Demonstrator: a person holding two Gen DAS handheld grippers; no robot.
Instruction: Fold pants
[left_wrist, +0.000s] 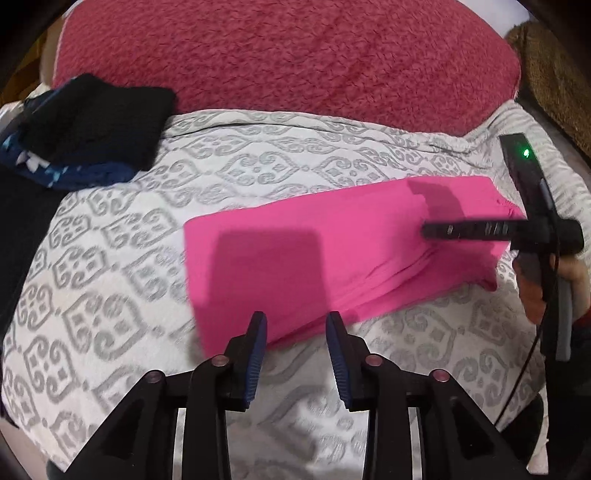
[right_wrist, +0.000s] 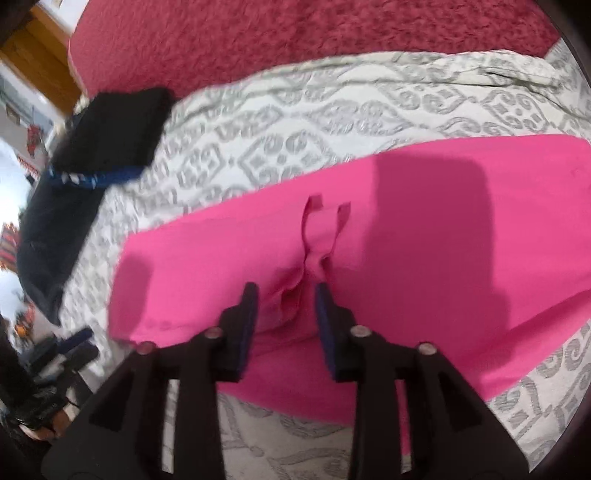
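Observation:
Bright pink pants (left_wrist: 332, 251) lie folded into a long band on the patterned bedspread (left_wrist: 110, 295). My left gripper (left_wrist: 297, 319) is open and empty, its tips at the near edge of the pants. My right gripper (left_wrist: 428, 230) shows in the left wrist view above the right end of the pants. In the right wrist view the right gripper (right_wrist: 284, 290) is open, just above the pink pants (right_wrist: 424, 229), with a bunched waistband and drawstring (right_wrist: 314, 236) ahead of its tips. It grips nothing.
A red fuzzy blanket (left_wrist: 295, 55) covers the far side of the bed. A stack of dark folded clothes (left_wrist: 85, 122) sits at the far left; it also shows in the right wrist view (right_wrist: 110, 125). The bed edge drops off at the left.

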